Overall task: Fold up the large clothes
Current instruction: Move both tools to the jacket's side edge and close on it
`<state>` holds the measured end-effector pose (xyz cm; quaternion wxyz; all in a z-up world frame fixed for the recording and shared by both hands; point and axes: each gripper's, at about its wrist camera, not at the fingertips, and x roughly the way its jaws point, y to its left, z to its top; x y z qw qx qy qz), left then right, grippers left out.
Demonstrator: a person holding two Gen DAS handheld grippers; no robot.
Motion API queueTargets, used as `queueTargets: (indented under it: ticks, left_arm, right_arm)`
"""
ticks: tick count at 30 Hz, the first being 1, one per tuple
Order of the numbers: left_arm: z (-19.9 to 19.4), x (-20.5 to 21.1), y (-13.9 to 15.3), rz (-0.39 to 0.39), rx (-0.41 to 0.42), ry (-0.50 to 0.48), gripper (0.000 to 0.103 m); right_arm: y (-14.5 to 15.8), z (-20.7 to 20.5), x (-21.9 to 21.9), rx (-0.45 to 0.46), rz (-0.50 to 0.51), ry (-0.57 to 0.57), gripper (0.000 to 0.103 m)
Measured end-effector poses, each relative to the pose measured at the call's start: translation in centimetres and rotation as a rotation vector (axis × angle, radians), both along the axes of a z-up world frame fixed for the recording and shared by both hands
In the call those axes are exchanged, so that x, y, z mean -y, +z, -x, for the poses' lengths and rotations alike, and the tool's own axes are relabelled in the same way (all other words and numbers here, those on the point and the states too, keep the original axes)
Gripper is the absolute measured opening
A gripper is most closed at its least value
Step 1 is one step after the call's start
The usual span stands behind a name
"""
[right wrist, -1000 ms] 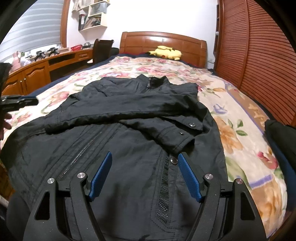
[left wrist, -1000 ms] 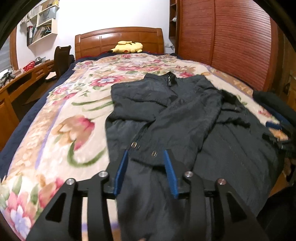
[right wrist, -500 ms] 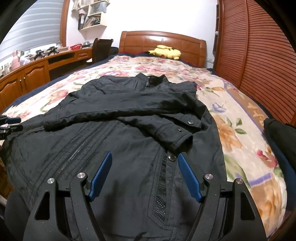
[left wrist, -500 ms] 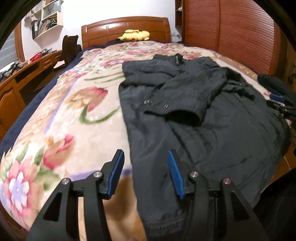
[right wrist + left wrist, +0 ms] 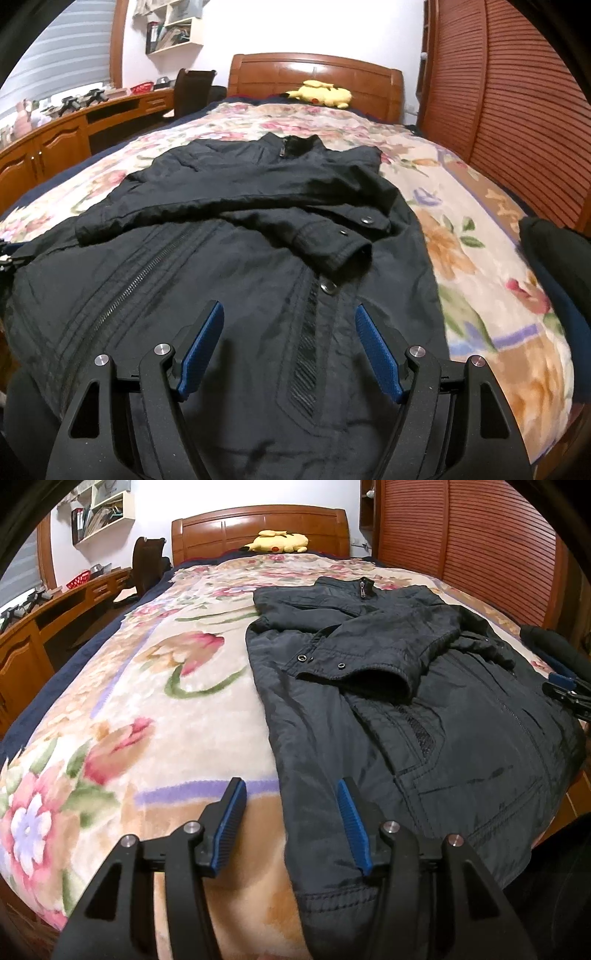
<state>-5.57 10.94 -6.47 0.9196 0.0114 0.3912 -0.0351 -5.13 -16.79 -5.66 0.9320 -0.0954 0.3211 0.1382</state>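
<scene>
A black zip jacket point(image 5: 424, 709) lies front up on the flowered bedspread point(image 5: 166, 709), collar toward the headboard. Both sleeves are folded across its chest, and one cuff point(image 5: 354, 672) with snaps lies on top. My left gripper point(image 5: 290, 788) is open and straddles the jacket's left edge near the hem, one finger over the bedspread and one over the cloth. My right gripper point(image 5: 289, 310) hangs open over the jacket point(image 5: 221, 258) front beside a pocket strip point(image 5: 306, 350), gripping nothing. Its tips also show at the right edge of the left wrist view.
A yellow plush toy point(image 5: 321, 94) lies by the wooden headboard point(image 5: 314, 74). Slatted wooden doors point(image 5: 517, 110) run along the right of the bed. A desk point(image 5: 55, 136) and a chair point(image 5: 147, 565) stand on the left. A dark bundle point(image 5: 554, 251) rests on the bed's right edge.
My left gripper has drawn back from the sleeve cuff toward the foot of the bed and now sits at the jacket's left edge, its jaws a little wider. The right gripper has stayed put.
</scene>
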Motion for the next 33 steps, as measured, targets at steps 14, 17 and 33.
queueTargets:
  ticks: [14,17,33]
  left_arm:
    - [2.7,-0.9,0.7,0.072,0.025,0.010,0.051]
    - [3.8,-1.1,0.7,0.092,0.028,0.003,0.051]
    - [5.7,0.4,0.4,0.111,0.038,-0.053,0.041]
  right_arm:
    - [-0.4,1.4,7.9,-0.084,0.077,-0.088,0.075]
    - [-1.0,1.7,9.2,-0.120,0.064,-0.090,0.075]
    - [-2.0,4.0,9.0,-0.193,0.000,0.021,0.064]
